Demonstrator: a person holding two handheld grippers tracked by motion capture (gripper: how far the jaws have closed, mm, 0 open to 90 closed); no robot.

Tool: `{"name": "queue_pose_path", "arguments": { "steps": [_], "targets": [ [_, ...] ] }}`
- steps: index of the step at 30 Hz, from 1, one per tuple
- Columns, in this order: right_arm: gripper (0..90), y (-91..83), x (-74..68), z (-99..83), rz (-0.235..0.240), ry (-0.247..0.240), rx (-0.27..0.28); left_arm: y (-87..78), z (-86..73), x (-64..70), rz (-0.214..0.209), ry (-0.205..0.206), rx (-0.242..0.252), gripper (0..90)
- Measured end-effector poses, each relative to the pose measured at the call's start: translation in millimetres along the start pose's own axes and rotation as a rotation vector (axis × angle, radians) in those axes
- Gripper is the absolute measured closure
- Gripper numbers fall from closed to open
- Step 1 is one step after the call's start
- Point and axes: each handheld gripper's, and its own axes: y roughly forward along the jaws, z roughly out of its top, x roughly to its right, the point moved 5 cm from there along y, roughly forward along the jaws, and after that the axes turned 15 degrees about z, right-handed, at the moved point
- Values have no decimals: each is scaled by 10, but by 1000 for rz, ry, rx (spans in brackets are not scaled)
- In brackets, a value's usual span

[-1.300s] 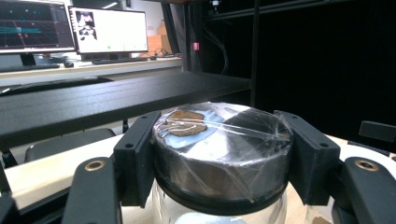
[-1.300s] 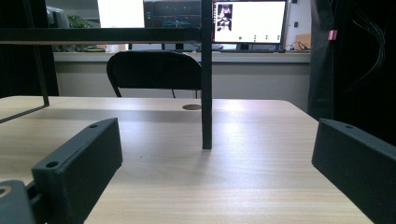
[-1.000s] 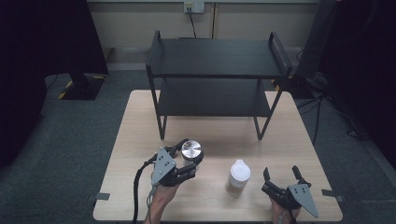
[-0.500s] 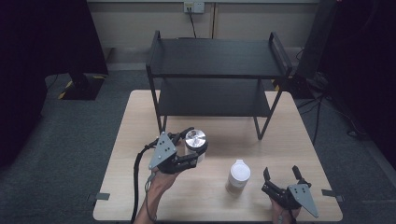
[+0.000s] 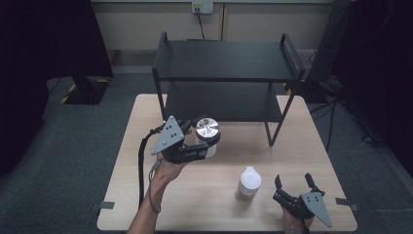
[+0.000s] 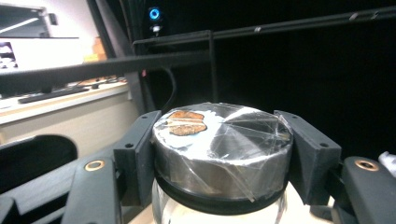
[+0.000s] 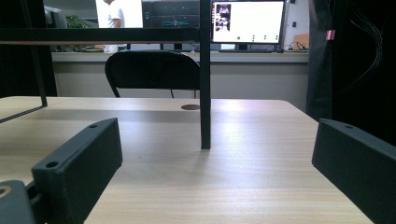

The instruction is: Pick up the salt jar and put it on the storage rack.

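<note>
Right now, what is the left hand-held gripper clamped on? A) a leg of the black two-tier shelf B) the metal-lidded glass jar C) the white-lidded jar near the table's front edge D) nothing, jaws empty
B: in the left gripper view the left hand-held gripper has its jaws pressed on both sides of the round silver lid of the metal-lidded glass jar; the white-lidded jar stands apart.

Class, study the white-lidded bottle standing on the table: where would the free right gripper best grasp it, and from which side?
Probably the white-lidded bottle's round body just under the lid, approached level from its right, where the open right gripper waits. It stands upright and apart from other things.
</note>
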Motion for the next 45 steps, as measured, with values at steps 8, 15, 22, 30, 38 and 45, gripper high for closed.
{"name": "queue_pose_path", "arguments": {
  "steps": [8,15,22,30,38,45],
  "targets": [
    [2,-1,7,0,4,2,0,113,287,-92,-11,-11,-5,352],
    [2,-1,5,1,3,1,0,198,521,-163,64,-38,14,351],
    [2,1,1,2,-2,4,0,365,773,-130,210,-49,30,351],
    [2,-1,4,0,2,1,0,669,1000,-57,393,-108,53,352],
    [2,-5,9,-3,1,7,4,982,1147,-81,506,-75,43,352],
    [2,-4,10,-2,2,9,4,1255,1170,-157,549,-59,4,351]
  ]
}}
